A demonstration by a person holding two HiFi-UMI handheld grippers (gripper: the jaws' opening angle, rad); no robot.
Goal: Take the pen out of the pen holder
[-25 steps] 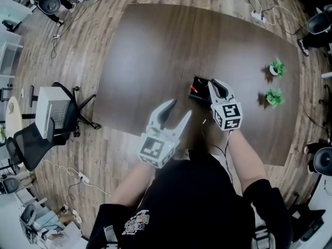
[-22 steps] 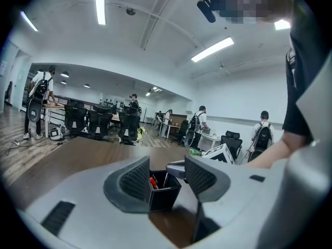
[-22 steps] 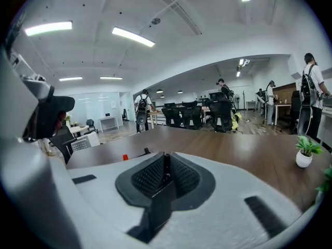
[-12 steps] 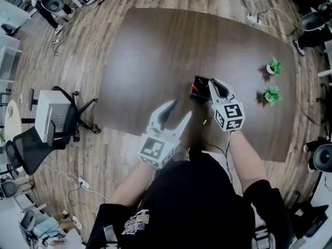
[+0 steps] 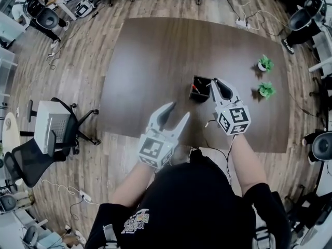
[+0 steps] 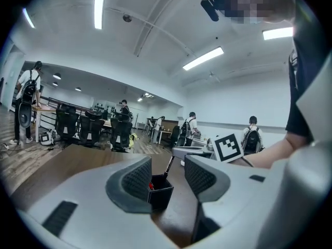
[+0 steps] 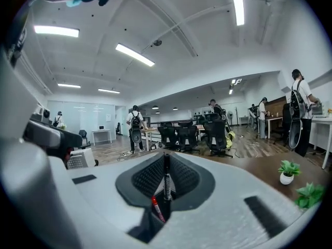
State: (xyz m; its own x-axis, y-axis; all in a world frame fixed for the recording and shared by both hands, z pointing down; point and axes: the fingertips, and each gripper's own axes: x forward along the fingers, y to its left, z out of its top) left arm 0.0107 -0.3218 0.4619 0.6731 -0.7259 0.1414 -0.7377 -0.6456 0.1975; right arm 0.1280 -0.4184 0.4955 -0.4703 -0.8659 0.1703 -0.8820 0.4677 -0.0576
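A black square pen holder (image 5: pixel 200 88) stands on the brown table (image 5: pixel 150 56), just left of my right gripper (image 5: pixel 217 83). That gripper is shut on a black pen (image 7: pixel 166 176), which stands upright between the pads. In the left gripper view the pen (image 6: pixel 168 166) slants up from the mouth of the holder (image 6: pixel 161 192) toward the right gripper. A red pen (image 6: pixel 151 184) stays inside the holder. My left gripper (image 5: pixel 178 109) hangs open near the table's front edge, short of the holder, with nothing between its fingers.
Two small potted plants (image 5: pixel 265 63) (image 5: pixel 266 90) sit on the table's right side. Office chairs (image 5: pixel 44 134) and floor cables ring the table. People stand at desks in the background of both gripper views.
My right gripper has risen above the holder with the black pen in its grip. The left gripper has drifted slightly and stays open.
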